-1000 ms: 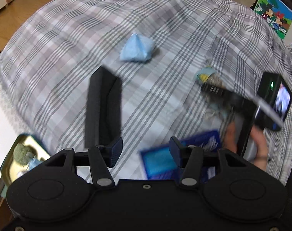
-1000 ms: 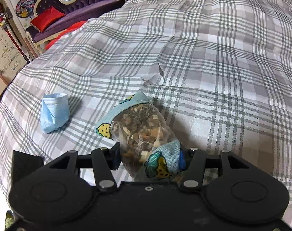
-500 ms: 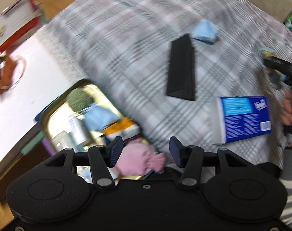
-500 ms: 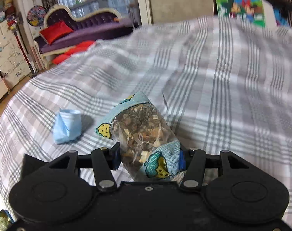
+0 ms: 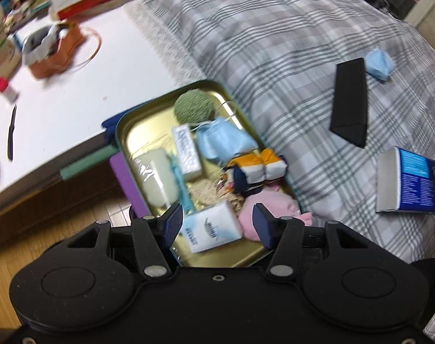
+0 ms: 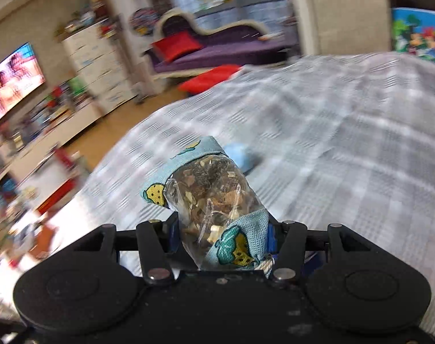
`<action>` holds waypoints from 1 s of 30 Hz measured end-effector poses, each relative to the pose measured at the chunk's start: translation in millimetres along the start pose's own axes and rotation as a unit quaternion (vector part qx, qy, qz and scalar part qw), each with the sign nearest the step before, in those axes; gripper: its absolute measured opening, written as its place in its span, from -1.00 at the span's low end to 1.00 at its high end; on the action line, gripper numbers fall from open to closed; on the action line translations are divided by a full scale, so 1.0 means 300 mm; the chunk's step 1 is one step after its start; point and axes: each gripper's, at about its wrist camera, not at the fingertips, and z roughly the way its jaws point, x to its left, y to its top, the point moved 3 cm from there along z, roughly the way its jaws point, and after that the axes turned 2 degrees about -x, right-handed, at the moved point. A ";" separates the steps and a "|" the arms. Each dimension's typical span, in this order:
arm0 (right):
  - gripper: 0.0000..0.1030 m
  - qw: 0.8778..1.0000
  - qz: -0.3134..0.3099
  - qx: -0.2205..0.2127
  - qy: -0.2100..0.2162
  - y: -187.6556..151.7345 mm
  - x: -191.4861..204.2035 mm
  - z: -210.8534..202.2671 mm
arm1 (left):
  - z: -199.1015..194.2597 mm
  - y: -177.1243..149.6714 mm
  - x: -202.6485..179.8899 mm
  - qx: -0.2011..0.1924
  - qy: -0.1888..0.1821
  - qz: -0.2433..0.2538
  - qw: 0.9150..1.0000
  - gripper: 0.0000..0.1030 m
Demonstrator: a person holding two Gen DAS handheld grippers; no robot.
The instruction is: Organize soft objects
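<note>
- The gold tin (image 5: 122,132) sits at the near edge of the bed (image 5: 275,57), beside the white bench (image 5: 74,86).
- Contents at the far end: a green fuzzy ball (image 5: 193,106). Just below it lie a blue face mask (image 5: 223,143) and a small white tissue pack (image 5: 187,153).
- Contents at the left wall: a pale pad in clear wrap (image 5: 157,177).
- Contents at the right wall: an orange, white and navy folded cloth (image 5: 257,169). A pink soft toy (image 5: 270,213) lies below it, touching it.
- Contents at the near end: a second tissue pack (image 5: 213,230), next to a tan woven piece (image 5: 206,193).
- On the bed outside the tin: a black case (image 5: 349,103), a crumpled blue mask (image 5: 378,64) at its far end, and a blue tissue box (image 5: 409,183) near the right edge.
- Left tongs (image 5: 216,226): empty, jaws apart with nothing between the pads, pointing down over the near end of the tin.
- Right tongs (image 6: 220,238): clamped on a clear sachet of dried herbs (image 6: 211,189) with blue printed cloth ends, held above the bed. The blue mask shows just behind it.
- Change, left view: one second ago the tin was only a sliver at the lower left corner and the bed filled the frame. It is now central.
- Change, right view: the grip on the sachet is unchanged. The view has tilted up to take in a sofa (image 6: 217,48) and a screen (image 6: 11,80).
</note>
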 end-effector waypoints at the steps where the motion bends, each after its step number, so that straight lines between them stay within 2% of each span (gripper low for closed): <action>1: 0.02 1.000 -0.002 0.013 0.013 -0.024 0.027 0.000 | 0.008 -0.008 0.011 0.000 0.000 -0.006 1.000 0.01; 5: 0.02 0.996 -0.024 0.067 0.057 -0.130 0.134 0.025 | 0.050 -0.027 0.056 0.012 -0.009 -0.035 0.999 0.01; 10: 0.02 0.989 -0.052 0.119 0.070 -0.271 0.273 0.053 | 0.088 -0.025 0.090 0.022 -0.010 -0.058 0.998 0.00; 16: 0.02 0.986 -0.051 0.145 0.069 -0.343 0.274 0.078 | 0.088 -0.011 0.068 0.014 -0.011 -0.046 0.999 0.00; 22: 0.02 0.996 -0.004 0.090 0.019 -0.239 0.129 0.060 | 0.076 0.058 -0.075 0.003 -0.021 -0.008 1.000 0.02; 24: 0.02 0.998 0.018 0.062 -0.011 -0.186 0.057 0.057 | 0.064 0.089 -0.148 -0.004 -0.026 0.013 1.000 0.12; 27: 0.02 0.996 0.043 0.017 -0.072 -0.112 -0.044 0.061 | 0.053 0.152 -0.265 -0.015 -0.031 0.045 0.998 0.18; 30: 0.02 0.988 0.079 -0.029 -0.130 -0.035 -0.143 0.088 | 0.054 0.233 -0.397 -0.025 -0.037 0.071 0.996 0.26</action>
